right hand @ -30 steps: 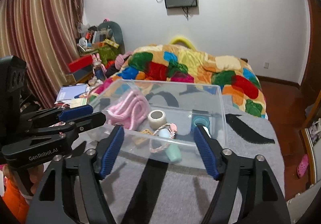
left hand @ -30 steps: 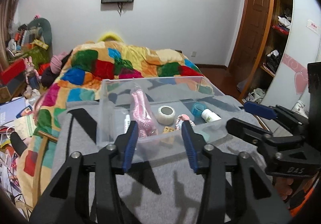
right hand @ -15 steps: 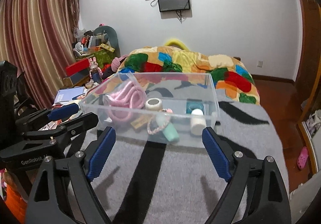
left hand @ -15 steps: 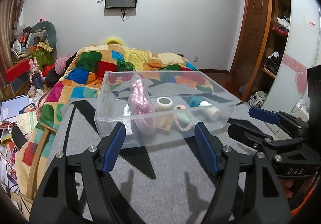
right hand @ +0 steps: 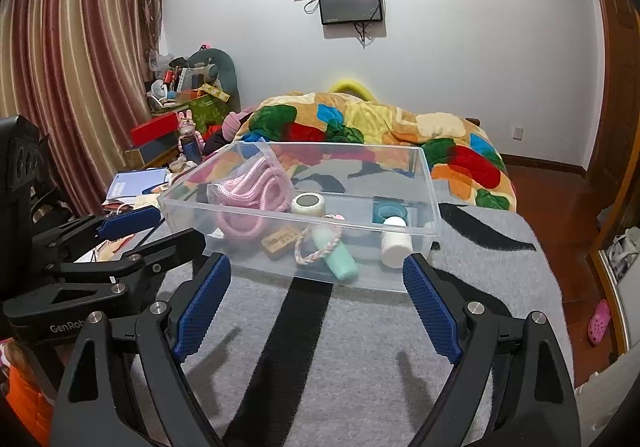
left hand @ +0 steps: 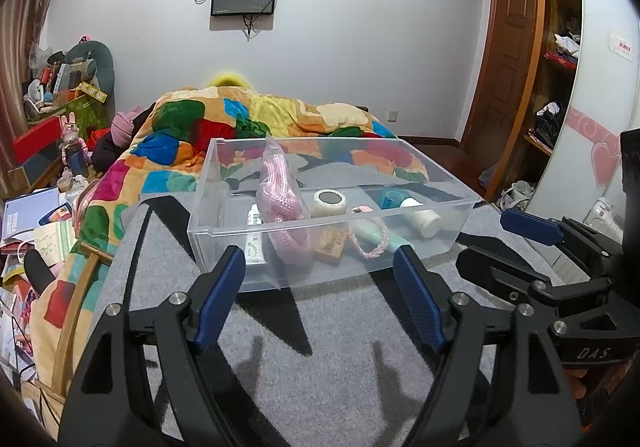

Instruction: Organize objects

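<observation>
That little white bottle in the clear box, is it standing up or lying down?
Lying down. The white bottle rests on its side on the floor of the clear box, its rounded end toward the back, beside the teal ring.

- The left gripper (left hand: 320,297) is a matt black plastic frame with two angular jaws, each faced with a ribbed blue pad.
- Round silver screws (left hand: 178,298) sit at its joints.
- The right gripper (right hand: 316,301) has the same black frame, blue textured pads and silver screws (right hand: 475,307).
- Seen from the other camera, its body bears white "DAS" lettering (left hand: 593,353); the left one's body reads "GenRob" (right hand: 66,327).
- A bit of skin (left hand: 580,393) and an orange sleeve (right hand: 28,395) show beneath.
</observation>
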A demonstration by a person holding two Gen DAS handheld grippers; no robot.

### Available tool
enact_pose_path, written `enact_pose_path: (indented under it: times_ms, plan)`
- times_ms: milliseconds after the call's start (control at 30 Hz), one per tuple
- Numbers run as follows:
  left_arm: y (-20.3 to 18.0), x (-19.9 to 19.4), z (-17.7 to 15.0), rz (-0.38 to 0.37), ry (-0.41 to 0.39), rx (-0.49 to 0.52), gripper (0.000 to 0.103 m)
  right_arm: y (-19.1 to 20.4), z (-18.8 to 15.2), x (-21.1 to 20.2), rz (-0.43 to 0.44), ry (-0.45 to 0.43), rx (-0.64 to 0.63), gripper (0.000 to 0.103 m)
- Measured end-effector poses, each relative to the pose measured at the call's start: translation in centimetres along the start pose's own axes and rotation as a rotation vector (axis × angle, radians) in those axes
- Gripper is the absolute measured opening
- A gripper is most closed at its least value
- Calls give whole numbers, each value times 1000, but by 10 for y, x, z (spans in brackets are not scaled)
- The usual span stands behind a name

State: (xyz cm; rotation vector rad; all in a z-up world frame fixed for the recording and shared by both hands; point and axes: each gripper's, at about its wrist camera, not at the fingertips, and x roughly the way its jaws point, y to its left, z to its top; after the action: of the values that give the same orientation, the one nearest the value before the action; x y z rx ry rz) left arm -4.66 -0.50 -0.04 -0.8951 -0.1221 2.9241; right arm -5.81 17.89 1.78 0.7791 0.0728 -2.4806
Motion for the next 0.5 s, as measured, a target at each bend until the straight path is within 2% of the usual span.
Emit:
enact_pose_path:
  times_ms: [333,500]
  plan:
    - [1,0,-1,-3,4,-7,82,2,-1,0,4,2,-2,86]
    - [3,0,-1,-1,11,-20,87,2,-1,1,9,3,-1,86]
